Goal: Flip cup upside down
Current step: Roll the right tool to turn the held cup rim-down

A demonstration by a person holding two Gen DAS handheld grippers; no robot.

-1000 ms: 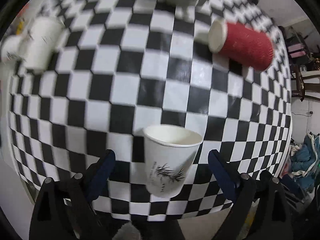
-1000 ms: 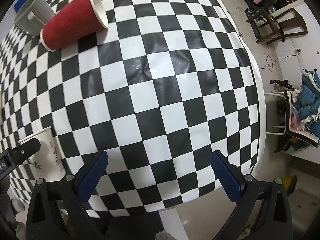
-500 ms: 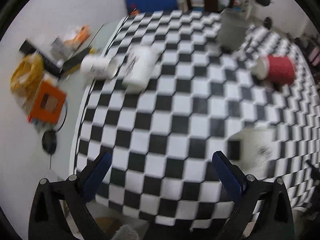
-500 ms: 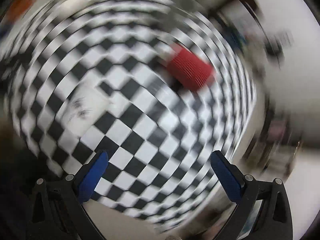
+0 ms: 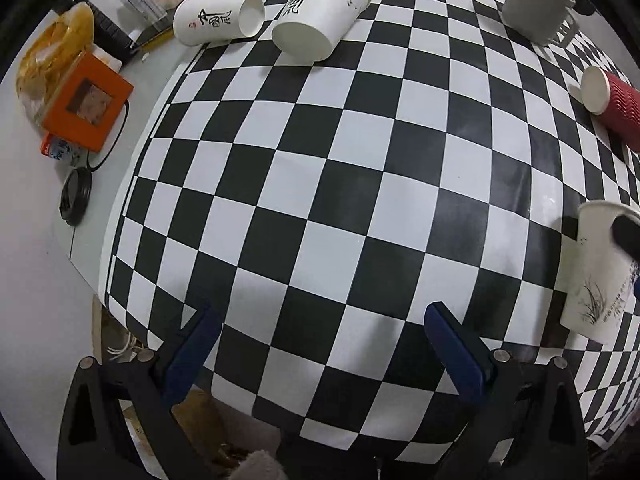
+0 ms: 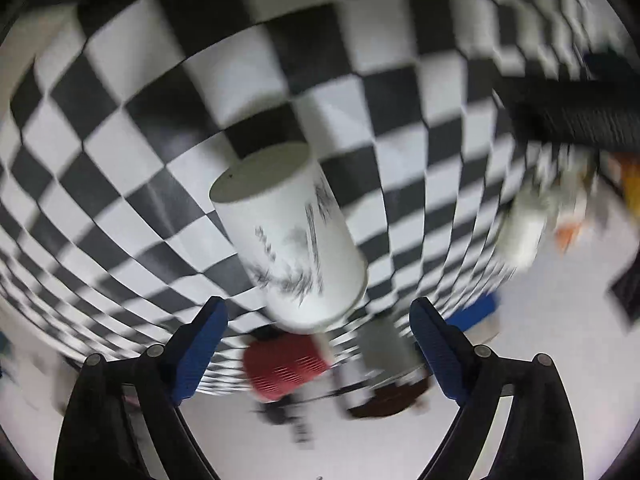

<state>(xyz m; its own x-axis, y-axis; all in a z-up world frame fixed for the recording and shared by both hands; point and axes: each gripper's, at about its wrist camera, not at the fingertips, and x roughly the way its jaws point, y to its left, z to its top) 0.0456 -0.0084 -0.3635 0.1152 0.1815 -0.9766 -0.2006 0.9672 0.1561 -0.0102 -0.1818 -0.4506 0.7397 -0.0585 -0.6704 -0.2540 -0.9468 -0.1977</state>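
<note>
Cup (image 6: 292,236) of white paper, printed with a grey-black grass sketch and fine lettering, sits near the edge of the checkered tablecloth (image 5: 344,184). The right wrist view is upside down and blurred, so the cup shows with its flat base up in the frame, just ahead of the right gripper (image 6: 318,338). Those blue-padded fingers (image 6: 204,344) stand spread, one on each side of the cup's wide end and clear of it. From the left wrist view the same cup (image 5: 600,272) stands upright, rim up, with a dark blurred shape across its upper wall. The left gripper (image 5: 320,348) is also spread wide and holds nothing, hanging over bare black and white squares. Farther off lie a ribbed red cup (image 5: 612,108) on its side, two white paper cups (image 5: 320,12) with brush characters — both tipped over — and a grey mug (image 5: 534,2).
</note>
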